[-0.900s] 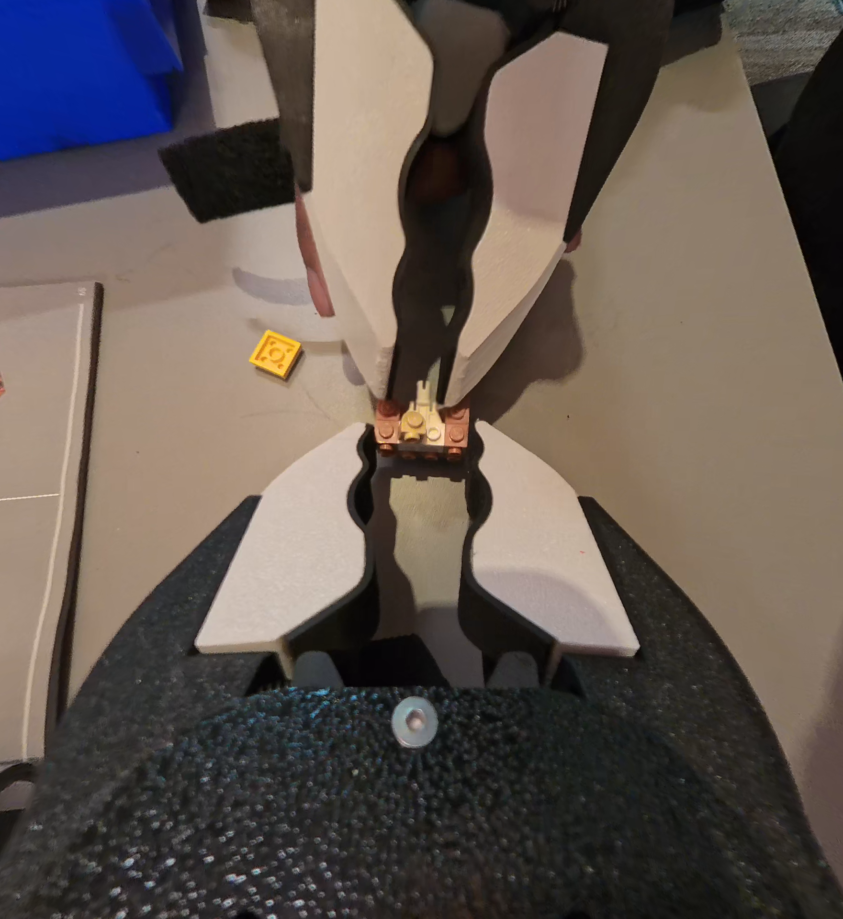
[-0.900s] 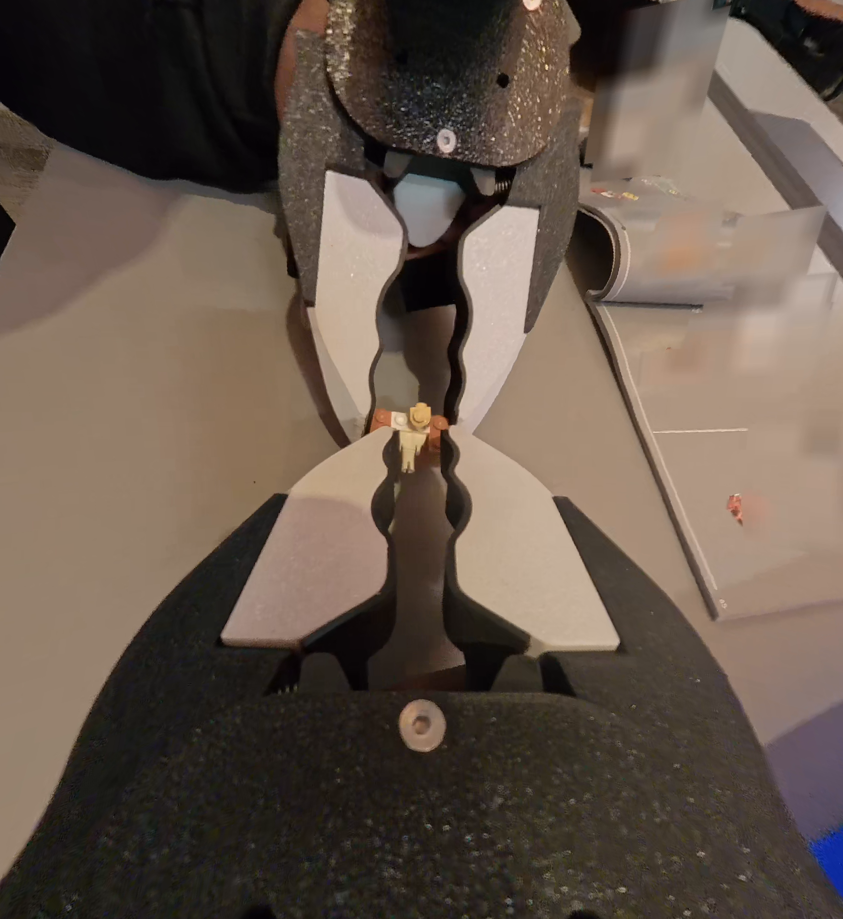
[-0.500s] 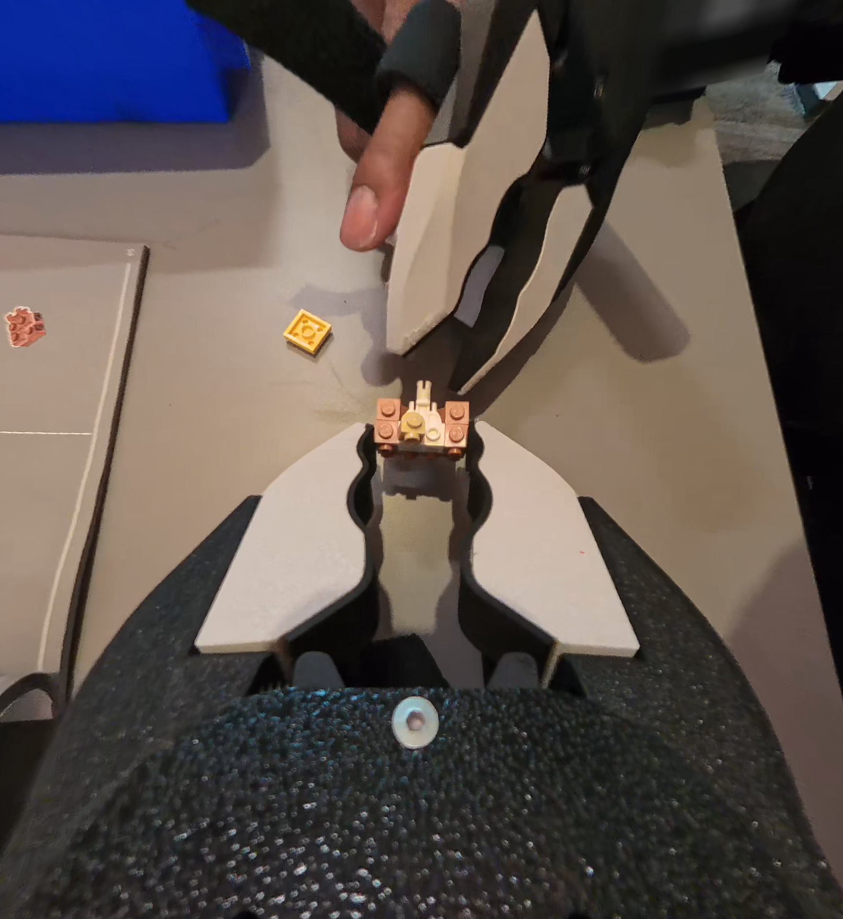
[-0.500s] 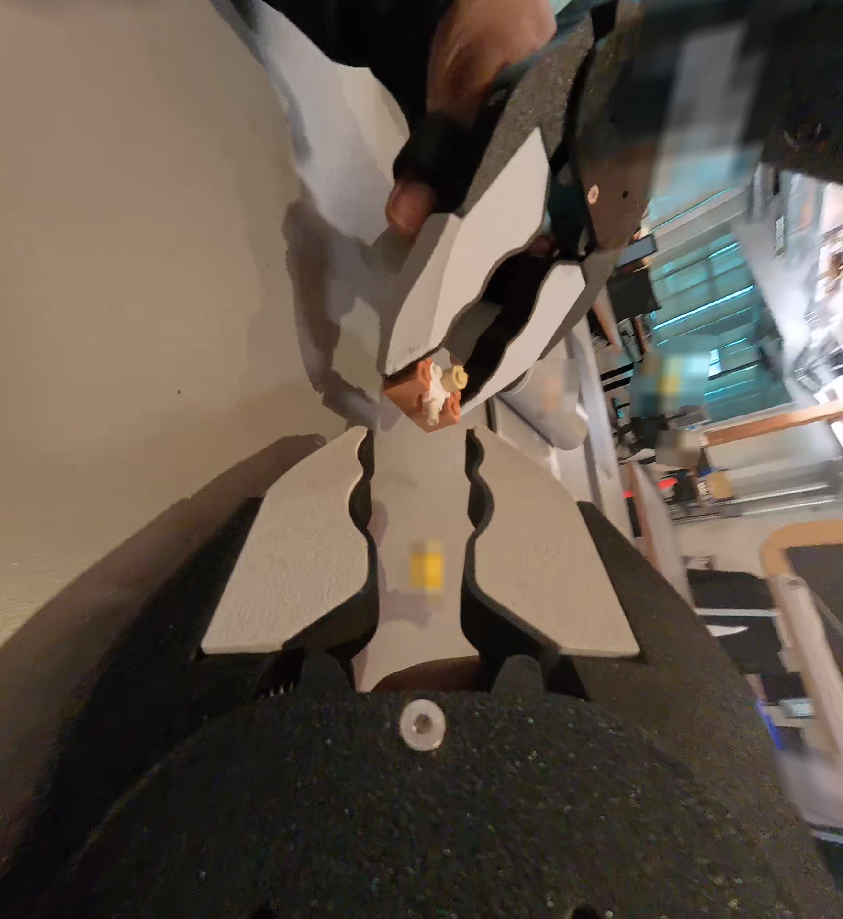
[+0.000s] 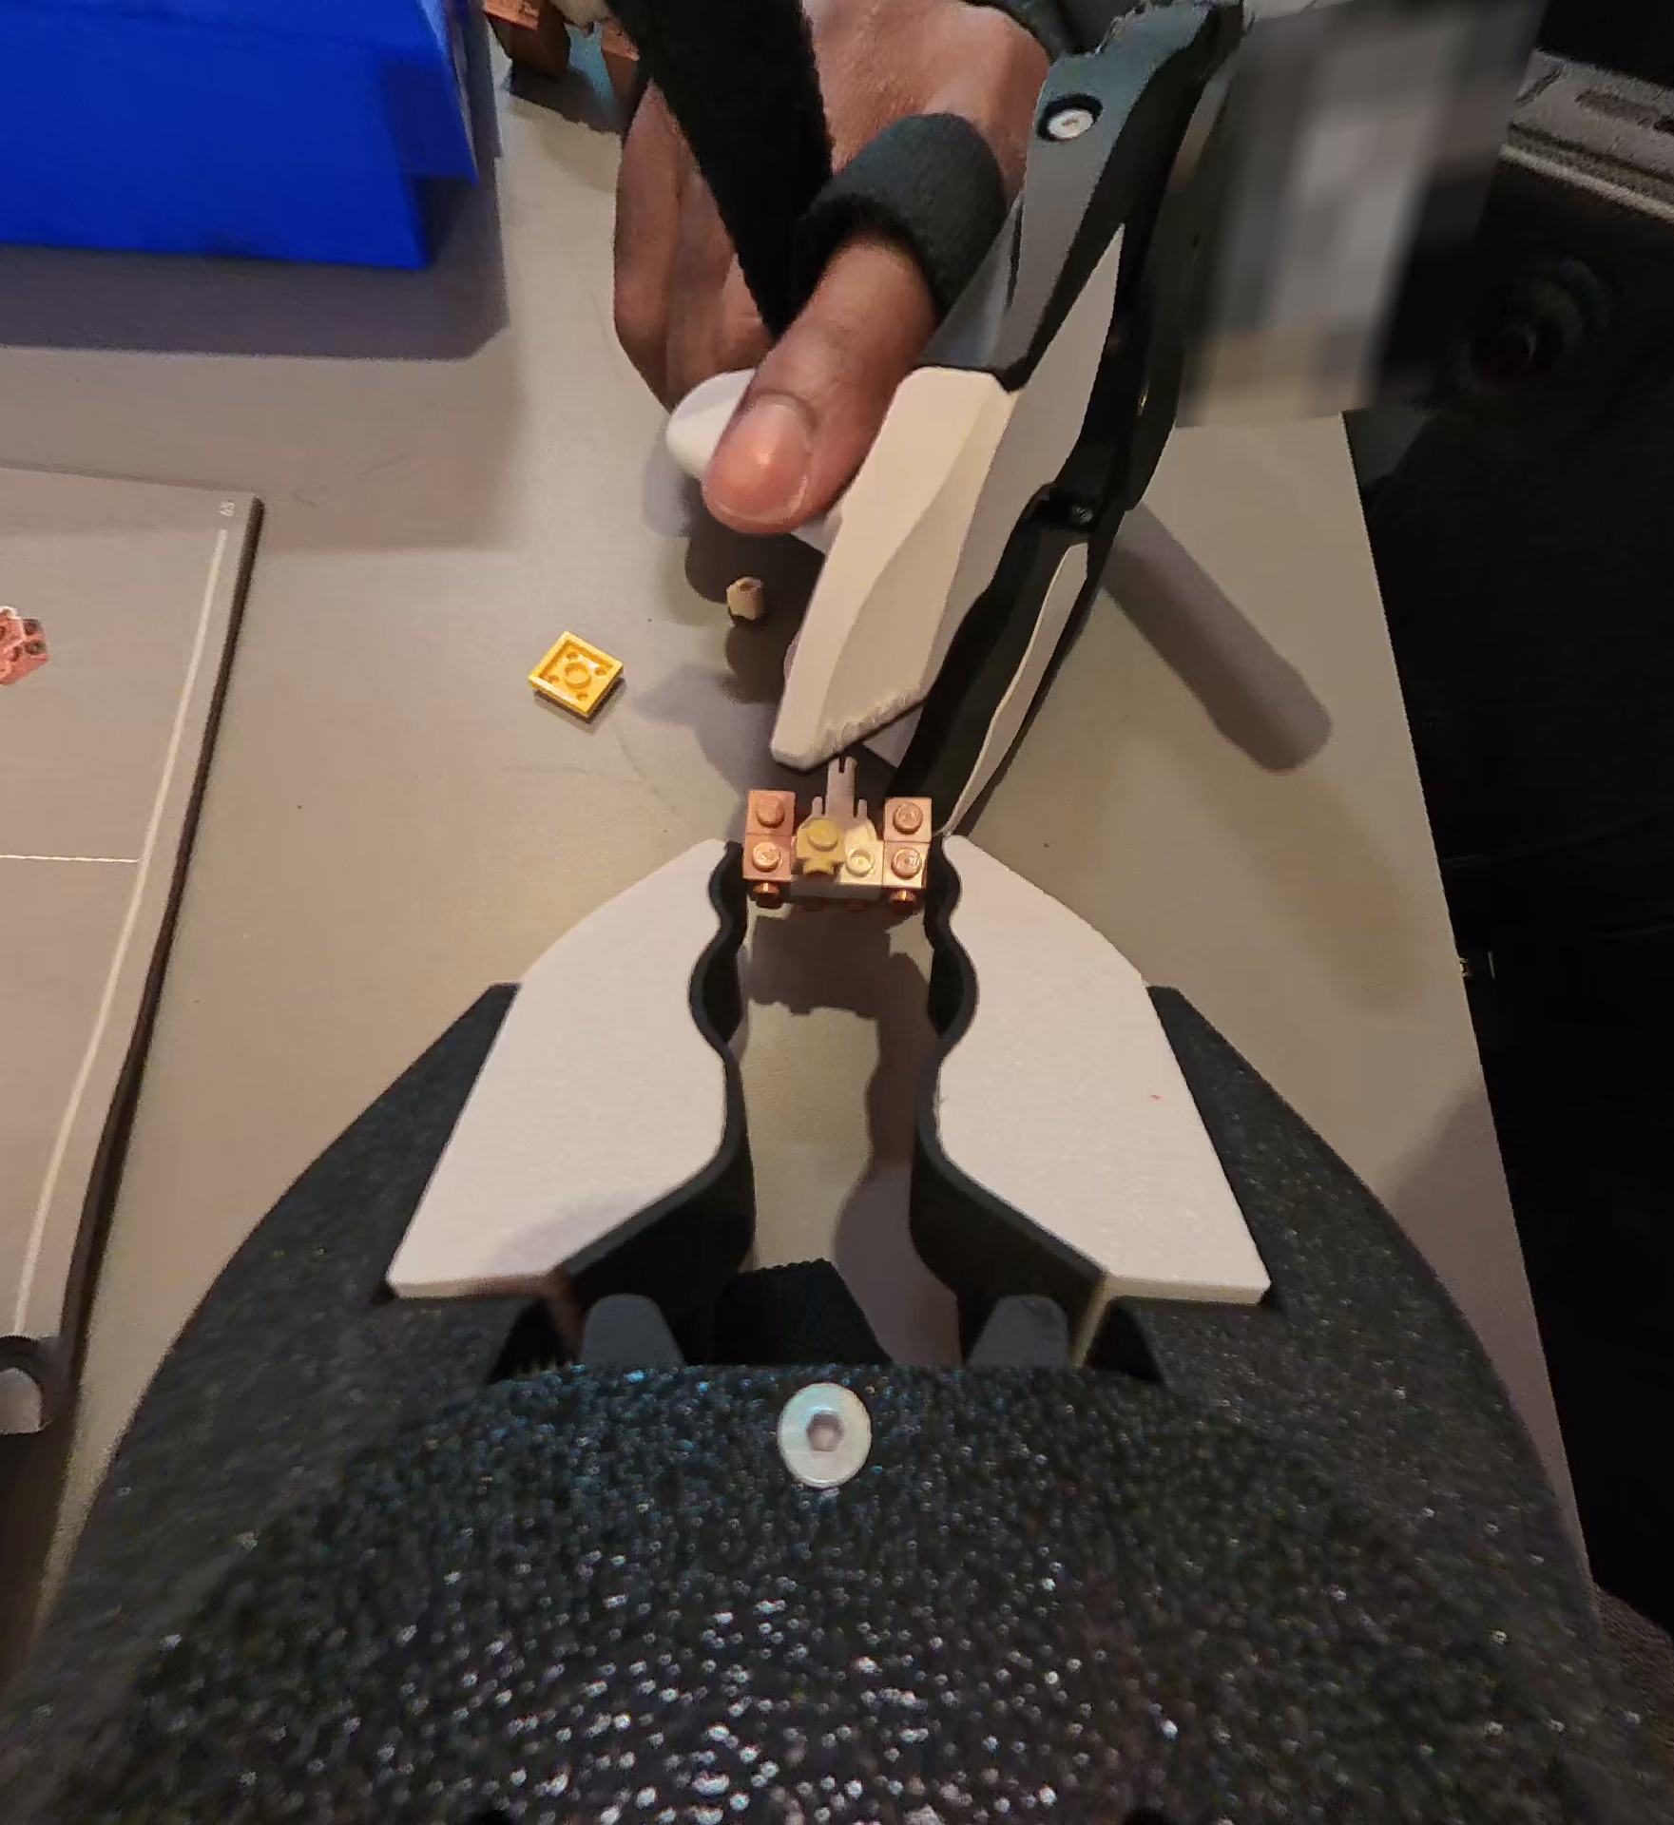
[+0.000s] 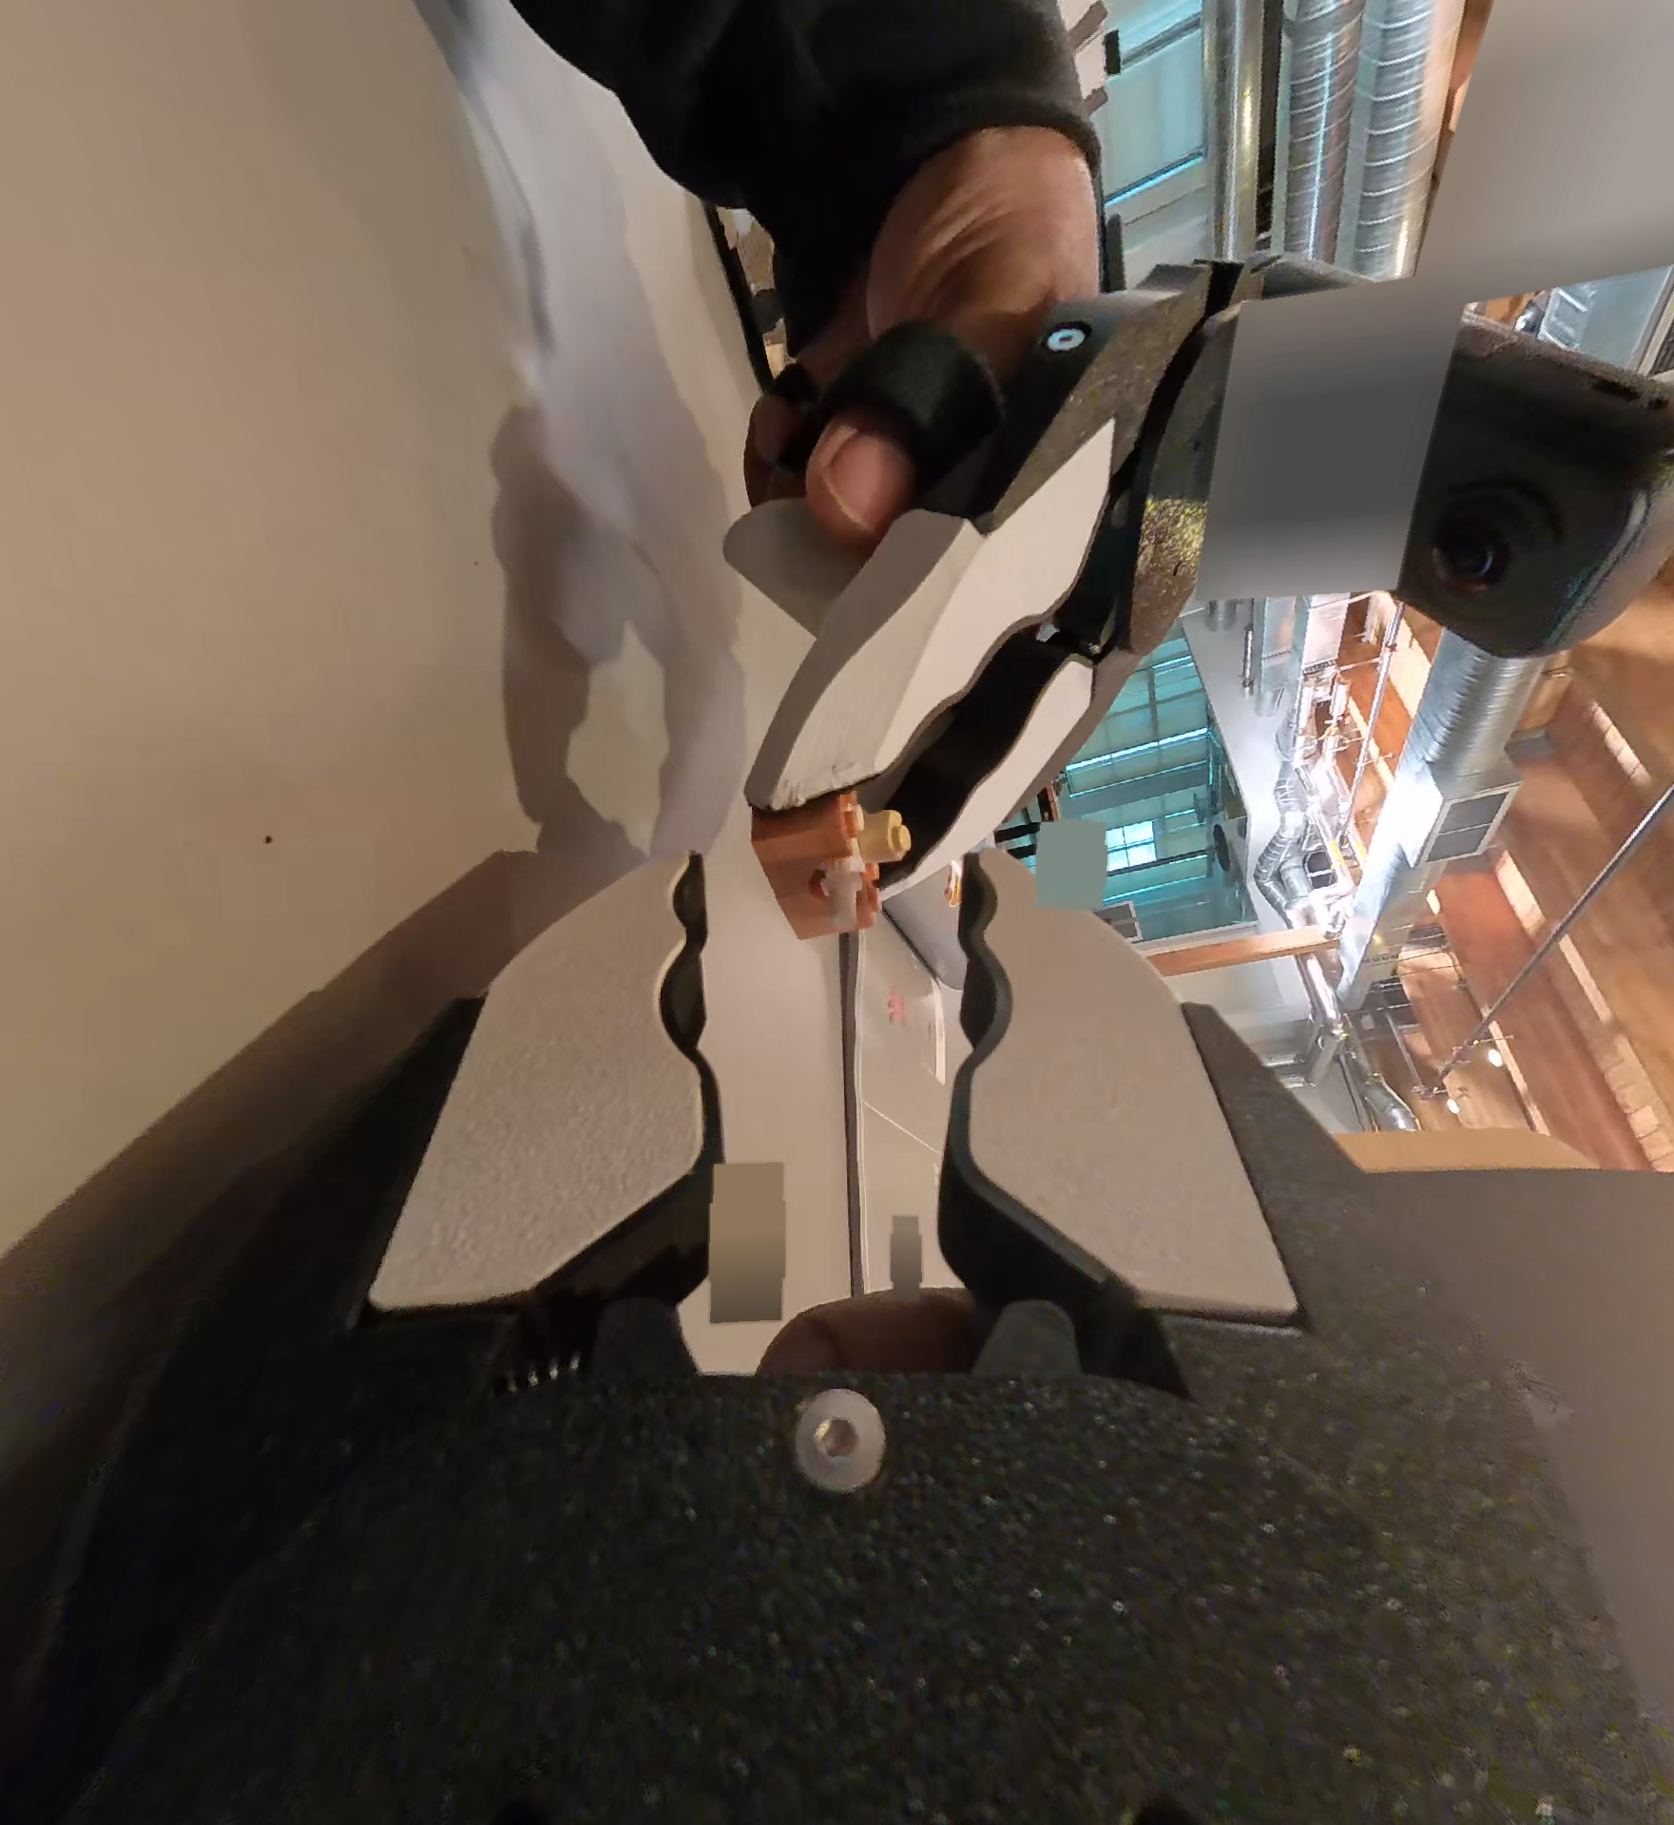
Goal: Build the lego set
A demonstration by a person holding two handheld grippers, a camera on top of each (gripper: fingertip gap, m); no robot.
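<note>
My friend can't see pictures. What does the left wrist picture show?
A hand-held gripper pinches a small brown and tan toy-brick model between its two white fingers, above a grey table. A second hand-held gripper, held by a person's hand, points down just behind the model. A yellow square brick lies nearby on the table.

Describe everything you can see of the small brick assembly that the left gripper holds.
The small brick assembly is plastic: reddish-brown studded bricks at both sides, a tan piece and a cream piece between them, and a pale peg sticking out at the far side. The left gripper clamps it by its brown sides, studs up, above the grey table. The right gripper is open and does not grip it.
</note>
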